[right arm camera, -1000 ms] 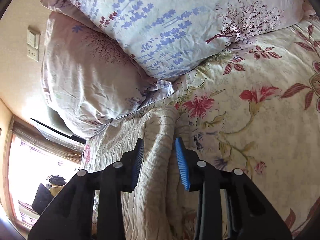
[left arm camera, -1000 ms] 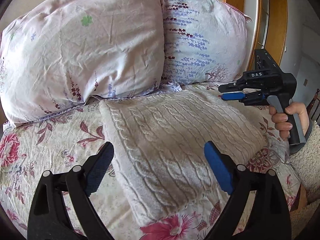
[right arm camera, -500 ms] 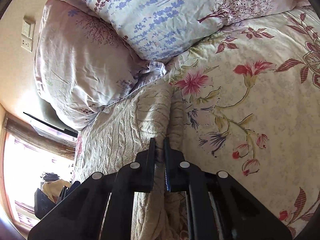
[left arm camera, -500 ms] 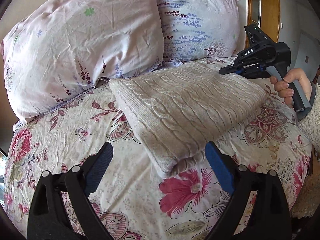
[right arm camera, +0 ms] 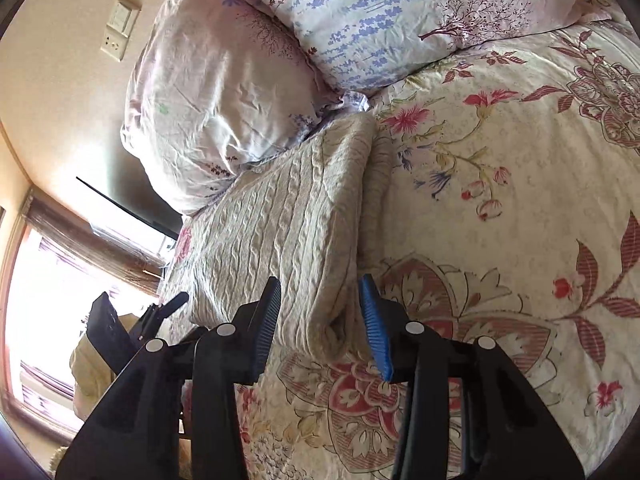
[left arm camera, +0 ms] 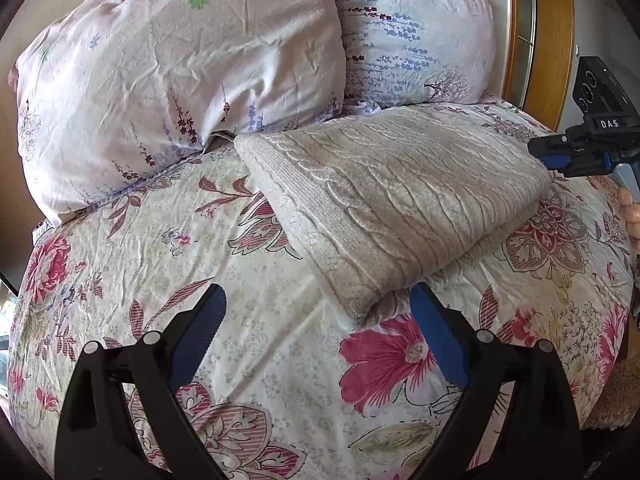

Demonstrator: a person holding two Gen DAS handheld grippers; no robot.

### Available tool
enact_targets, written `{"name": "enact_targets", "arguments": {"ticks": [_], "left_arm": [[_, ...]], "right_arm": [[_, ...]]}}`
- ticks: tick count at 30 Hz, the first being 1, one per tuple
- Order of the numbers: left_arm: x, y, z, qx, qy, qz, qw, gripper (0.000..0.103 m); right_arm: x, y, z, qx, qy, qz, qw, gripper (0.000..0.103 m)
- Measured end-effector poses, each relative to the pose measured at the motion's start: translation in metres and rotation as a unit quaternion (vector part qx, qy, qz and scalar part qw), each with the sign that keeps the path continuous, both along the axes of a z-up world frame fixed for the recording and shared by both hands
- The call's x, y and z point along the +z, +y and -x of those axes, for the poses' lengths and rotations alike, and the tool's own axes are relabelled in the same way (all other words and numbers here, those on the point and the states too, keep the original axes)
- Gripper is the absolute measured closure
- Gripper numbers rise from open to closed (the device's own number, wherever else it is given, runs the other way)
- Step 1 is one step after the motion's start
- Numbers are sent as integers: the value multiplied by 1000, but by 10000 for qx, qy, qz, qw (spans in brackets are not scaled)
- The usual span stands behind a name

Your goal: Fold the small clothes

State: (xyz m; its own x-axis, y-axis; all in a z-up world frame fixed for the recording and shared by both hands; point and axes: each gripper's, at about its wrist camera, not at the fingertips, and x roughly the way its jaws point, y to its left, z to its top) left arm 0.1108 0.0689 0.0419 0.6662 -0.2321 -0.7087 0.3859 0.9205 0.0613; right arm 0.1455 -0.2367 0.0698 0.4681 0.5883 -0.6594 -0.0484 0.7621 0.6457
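- Our right gripper (right arm camera: 320, 320) has its jaws opening; the corner of the folded sweater (right arm camera: 288, 224) sits between the pads, which we see clear of the knit.
- Our left gripper (left arm camera: 316, 332) is spread wide and empty, hovering over the bedspread (left arm camera: 248, 360) just beside the sweater's near corner.
- The sweater lies folded on the bedspread, touching the pillows (left arm camera: 180, 80).
- In the left view, the hand (left arm camera: 631, 216) on the right gripper is cut off by the edge.

Folded knit sweater (left arm camera: 400, 204) on floral bedspread (left arm camera: 280, 360)
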Motion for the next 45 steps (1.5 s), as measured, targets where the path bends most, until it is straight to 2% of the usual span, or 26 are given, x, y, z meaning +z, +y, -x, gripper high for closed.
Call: {"name": "enact_targets", "arguments": {"ticks": [3,7,12,14,15,19,22,24,25,28,30,32,38,40,45], "left_arm": [[-2,-3,0,18,67,-91,9999,10],[-7,-2,-4,245,165,-217,9993,10],[-6,17,-14,716,348,248,9965,10],[-6,20,-14,885,315,243,9953,11],[-6,22,-15,1010,305,212,9942,11],[-13,34,-21,1269,626,453,9889,11],[-9,27,-16,1260,478,259,9905,11],[-2,20,-9,1180,339,143,9923,10],[5,18,-4,1171,257,159,9927,10],[32,20,14,1142,-105,725,9908,10],[48,17,18,1058,-312,1247,9860,10],[55,3,14,961,-382,1629,9812,10],[37,-60,-14,1043,-168,1037,9890,10],[29,-70,-21,1127,-68,743,9908,10],[16,-75,-29,1230,57,485,9912,10]], "right_arm": [[-7,8,3,-32,33,259,9997,60],[-5,16,7,5,-136,412,9991,70],[0,19,8,-40,-242,607,9979,75],[0,21,9,-71,-292,725,9969,87],[-1,21,10,-108,-280,776,9965,90],[-14,15,8,-275,-13,577,9980,91],[-12,15,10,-314,-47,581,9978,91],[-5,18,13,-286,-182,828,9960,89],[2,19,17,-328,-311,995,9940,84],[34,24,32,-476,-1051,1354,9841,65],[48,30,35,-434,-1371,1350,9804,65],[49,41,31,-317,-1386,1413,9797,65],[25,67,25,-160,-1183,1893,9746,65],[21,71,26,-143,-1171,2022,9722,65],[15,80,26,-86,-1113,2369,9651,65]]}}
